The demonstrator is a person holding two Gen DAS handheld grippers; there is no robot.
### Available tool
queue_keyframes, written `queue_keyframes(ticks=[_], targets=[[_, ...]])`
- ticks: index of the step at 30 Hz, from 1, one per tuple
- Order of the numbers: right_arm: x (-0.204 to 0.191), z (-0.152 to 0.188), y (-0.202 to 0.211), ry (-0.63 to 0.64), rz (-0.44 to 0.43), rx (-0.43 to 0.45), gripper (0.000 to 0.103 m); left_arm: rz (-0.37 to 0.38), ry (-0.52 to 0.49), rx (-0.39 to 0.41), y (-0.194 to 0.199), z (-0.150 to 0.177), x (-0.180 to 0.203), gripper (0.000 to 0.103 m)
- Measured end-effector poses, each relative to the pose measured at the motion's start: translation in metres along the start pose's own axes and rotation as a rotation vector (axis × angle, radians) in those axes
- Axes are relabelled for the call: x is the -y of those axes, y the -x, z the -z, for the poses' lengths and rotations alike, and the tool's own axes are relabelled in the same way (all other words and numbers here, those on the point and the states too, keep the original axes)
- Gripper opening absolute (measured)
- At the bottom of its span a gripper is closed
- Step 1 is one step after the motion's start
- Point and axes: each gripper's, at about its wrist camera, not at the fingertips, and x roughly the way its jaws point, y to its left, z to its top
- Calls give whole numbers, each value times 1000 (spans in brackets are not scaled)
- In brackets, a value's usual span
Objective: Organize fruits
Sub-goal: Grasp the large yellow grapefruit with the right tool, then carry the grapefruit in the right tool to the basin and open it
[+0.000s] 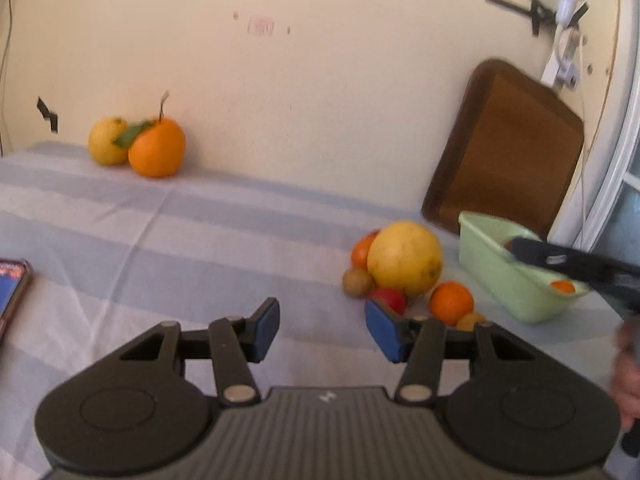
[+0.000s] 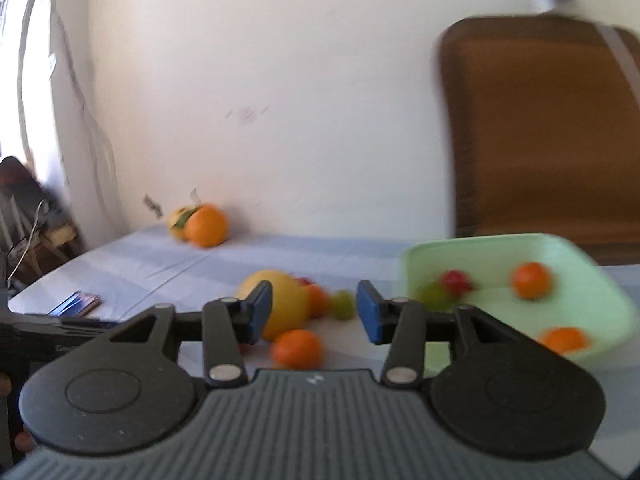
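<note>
A pile of fruit lies on the striped tablecloth: a big yellow grapefruit (image 1: 405, 257), a small orange (image 1: 451, 303), a red fruit (image 1: 388, 298) and a kiwi (image 1: 357, 281). A pale green tub (image 1: 516, 284) stands right of it; in the right wrist view the tub (image 2: 600, 292) holds two small oranges (image 2: 531, 280), a red fruit (image 2: 456, 281) and a green one. My left gripper (image 1: 322, 330) is open and empty, left of the pile. My right gripper (image 2: 314, 312) is open and empty, above the pile's right side beside the tub.
An orange (image 1: 157, 147) and a yellow citrus (image 1: 107, 141) sit at the far left by the wall. A brown tray (image 1: 508, 148) leans on the wall behind the tub. A phone (image 1: 12, 292) lies at the table's left edge.
</note>
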Motion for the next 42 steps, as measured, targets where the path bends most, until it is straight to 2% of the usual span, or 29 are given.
queue_keyframes(ticks=[4, 5, 6, 8, 10, 13, 15, 17, 19, 21, 23, 25, 27, 31, 34, 37, 42], targets=[[-9, -19, -45, -51, -27, -86, 58, 18, -9, 29, 5, 2, 0, 49], [-10, -24, -55, -53, -32, -111, 61, 19, -19, 35, 6, 3, 2, 49], [-12, -28, -63, -47, -34, -142, 69, 18, -31, 42, 7, 4, 4, 49], [-18, -30, -78, -24, 9, -206, 73, 17, -54, 56, 9, 5, 7, 53], [-20, -22, -81, -10, 23, -239, 73, 16, -69, 74, 12, 7, 9, 54], [-20, -13, -76, -14, 17, -245, 72, 20, -79, 83, 13, 7, 11, 54], [-22, -9, -75, -23, 2, -245, 65, 21, -78, 83, 13, 7, 11, 54], [-24, -9, -73, -17, 13, -235, 63, 21, -73, 85, 14, 7, 10, 54], [-22, -11, -67, -50, 3, -206, 62, 18, -68, 88, 14, 7, 10, 54], [-20, -20, -50, -67, -13, -137, 62, 18, -64, 93, 15, 8, 9, 54], [-23, -29, -28, -29, -22, -91, 62, 23, -56, 95, 15, 8, 7, 54], [-25, -35, -5, 37, -53, -99, 62, 30, -42, 93, 16, 7, 5, 57], [-30, -35, 14, 142, -97, -172, 63, 37, -27, 94, 17, 7, 3, 57], [-41, -17, 37, 321, -180, -399, 63, 53, -9, 88, 16, 6, -2, 57], [-55, -1, 38, 412, -205, -488, 63, 57, -3, 83, 15, 6, -3, 57], [-73, 12, 26, 479, -206, -499, 64, 61, -2, 78, 14, 5, -5, 57], [-85, 22, 9, 499, -185, -408, 64, 53, 2, 80, 17, 6, -4, 57]])
